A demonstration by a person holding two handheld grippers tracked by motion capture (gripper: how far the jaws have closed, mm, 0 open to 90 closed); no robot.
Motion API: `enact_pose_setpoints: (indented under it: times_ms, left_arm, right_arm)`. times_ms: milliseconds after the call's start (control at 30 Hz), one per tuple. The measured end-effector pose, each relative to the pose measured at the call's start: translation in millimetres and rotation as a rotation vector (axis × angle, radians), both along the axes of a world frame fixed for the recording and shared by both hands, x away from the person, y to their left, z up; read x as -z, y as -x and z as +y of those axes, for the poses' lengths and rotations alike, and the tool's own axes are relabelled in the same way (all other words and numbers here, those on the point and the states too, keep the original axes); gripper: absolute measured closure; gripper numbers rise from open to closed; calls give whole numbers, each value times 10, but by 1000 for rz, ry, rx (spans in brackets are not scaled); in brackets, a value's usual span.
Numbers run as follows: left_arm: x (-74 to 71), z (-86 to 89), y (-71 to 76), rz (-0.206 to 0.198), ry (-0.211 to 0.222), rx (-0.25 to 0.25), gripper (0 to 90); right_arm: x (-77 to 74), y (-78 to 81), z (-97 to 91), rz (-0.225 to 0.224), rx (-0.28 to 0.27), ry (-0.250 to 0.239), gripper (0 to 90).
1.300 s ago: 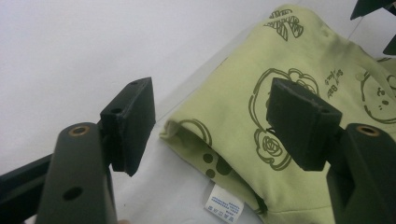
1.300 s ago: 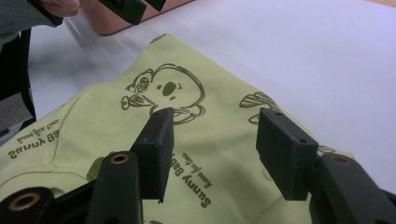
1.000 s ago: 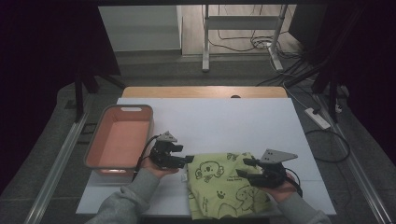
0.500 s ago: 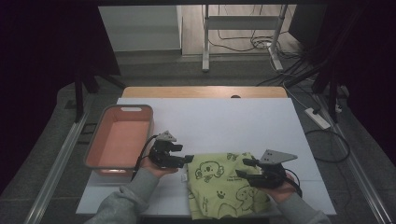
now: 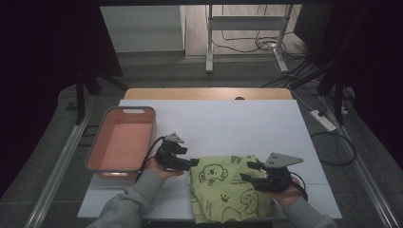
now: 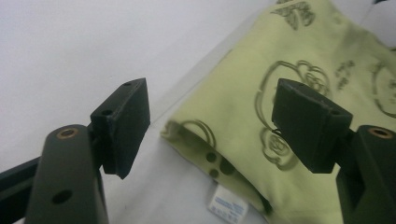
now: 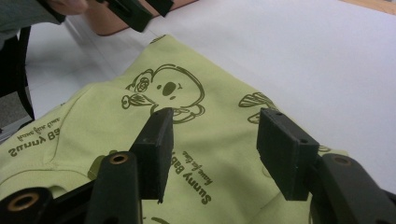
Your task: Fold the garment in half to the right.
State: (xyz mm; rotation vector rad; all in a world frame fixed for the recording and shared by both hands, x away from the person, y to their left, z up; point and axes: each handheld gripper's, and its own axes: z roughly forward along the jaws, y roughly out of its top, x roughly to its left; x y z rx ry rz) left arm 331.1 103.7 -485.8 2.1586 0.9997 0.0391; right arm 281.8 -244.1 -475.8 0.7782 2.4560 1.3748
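Yellow-green printed cloth [image 5: 228, 187]: folded, lying flat on the near half of the white counter [image 5: 223, 123], between the two hands; cartoon animal prints and lettering face up; a small white label [image 6: 227, 205] at its left edge.

Left tool [image 5: 190, 163]: at the cloth's left edge, jaws apart and having just been widening; the edge of the cloth lies in the gap below, neither pad pressing on it.

Right tool [image 5: 247, 171]: over the cloth's right part, jaws standing apart, nothing gripped; the print shows between them.

Pink tub [image 5: 97, 149]: grey-rimmed, on the counter's left side, just beside the left hand [image 5: 159, 167].
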Motion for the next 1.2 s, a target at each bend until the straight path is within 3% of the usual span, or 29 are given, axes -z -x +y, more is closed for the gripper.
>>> enact_pose_setpoints:
  times_ms: [167,433,600,867,1200]
  left_arm:
    - [149,-105,-89,66,-77,51,287]
    - [278,-148,-180,127,-106,67,371]
    - [286,-151,-173,123,-109,73,485]
    - [321,-198,-110,110,-128,122,791]
    - [305,-191,-106,82,-131,120,823]
  right_arm:
    - [-1,7,1,0,-3,0,465]
    - [1,13,4,2,-4,2,464]
    - [1,10,5,1,-4,2,464]
    - [-9,18,7,-3,-4,-1,463]
    - [-11,17,0,-5,-4,0,463]
